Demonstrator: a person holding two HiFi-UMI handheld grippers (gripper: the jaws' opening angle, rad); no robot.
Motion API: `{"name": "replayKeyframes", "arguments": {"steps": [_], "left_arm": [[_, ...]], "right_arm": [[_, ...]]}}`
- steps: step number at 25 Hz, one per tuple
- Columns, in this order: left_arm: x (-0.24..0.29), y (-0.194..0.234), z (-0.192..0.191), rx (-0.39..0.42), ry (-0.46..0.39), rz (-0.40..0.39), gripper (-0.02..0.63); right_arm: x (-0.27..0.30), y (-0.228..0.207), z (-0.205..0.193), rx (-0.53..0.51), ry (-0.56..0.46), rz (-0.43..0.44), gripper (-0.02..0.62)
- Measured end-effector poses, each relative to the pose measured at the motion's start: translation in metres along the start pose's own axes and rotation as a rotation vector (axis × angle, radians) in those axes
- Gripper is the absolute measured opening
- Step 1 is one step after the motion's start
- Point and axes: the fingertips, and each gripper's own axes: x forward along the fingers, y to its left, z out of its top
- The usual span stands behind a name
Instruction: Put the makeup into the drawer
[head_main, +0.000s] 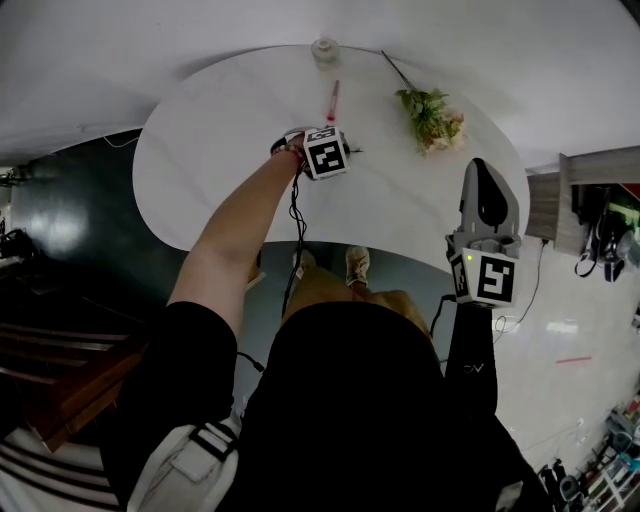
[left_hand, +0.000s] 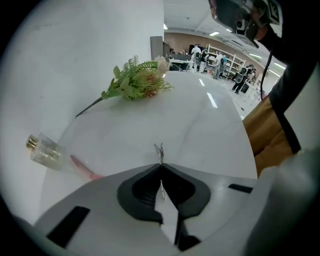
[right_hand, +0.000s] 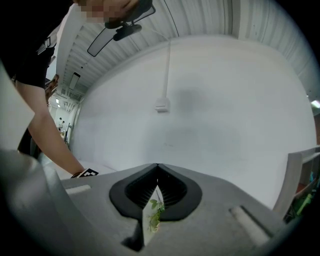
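Left gripper (left_hand: 160, 164) points down at the middle of the white tabletop (head_main: 220, 130), jaws clenched on a thin metal piece (left_hand: 160, 149) that pokes out past the tips; what it is, cannot tell. Pink makeup stick (head_main: 332, 100) lies just beyond, toward the far edge. Clear bottle (head_main: 323, 48) sits at the far edge. Flower sprig (head_main: 432, 118) lies near the far-right edge. Right gripper (right_hand: 157, 166) is level over the right edge, jaws clenched, nothing gripped
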Motion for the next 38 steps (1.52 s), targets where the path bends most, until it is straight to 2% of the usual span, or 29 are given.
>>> {"name": "replayKeyframes", "arguments": {"steps": [3,7,12,14,17,20,25,29,31,34,38], "left_arm": [[-0.006,-0.002,0.000,-0.017,-0.009,0.049,0.015],[-0.036,0.004,0.006,-0.112,-0.102,0.185,0.014],[-0.113,0.011,0.022,-0.317,-0.306,0.414,0.014],[-0.146,0.008,0.030,-0.359,-0.383,0.495,0.014],[-0.191,0.003,0.041,-0.387,-0.475,0.601,0.014],[-0.237,-0.005,0.051,-0.441,-0.593,0.690,0.014],[-0.285,-0.028,0.071,-0.516,-0.767,0.761,0.014],[-0.327,-0.042,0.079,-0.546,-0.931,0.875,0.014],[-0.333,-0.048,0.079,-0.543,-0.959,0.896,0.014],[-0.339,-0.053,0.074,-0.544,-0.957,0.914,0.014],[-0.350,-0.051,0.059,-0.578,-0.962,0.946,0.014]], "right_arm": [[0.002,0.005,0.003,0.010,-0.013,0.010,0.003],[0.006,0.012,0.007,0.014,-0.031,0.037,0.003],[0.011,0.026,0.019,0.022,-0.076,0.071,0.003],[0.015,0.031,0.025,0.037,-0.101,0.080,0.003],[0.023,0.046,0.042,0.010,-0.148,0.144,0.003],[0.027,0.055,0.047,0.007,-0.150,0.166,0.003],[0.030,0.067,0.055,0.012,-0.169,0.200,0.003],[0.030,0.071,0.061,0.031,-0.194,0.207,0.004],[0.028,0.073,0.061,0.042,-0.200,0.210,0.003],[0.024,0.078,0.058,0.048,-0.188,0.208,0.003],[0.032,0.093,0.059,0.044,-0.181,0.251,0.003]]}}
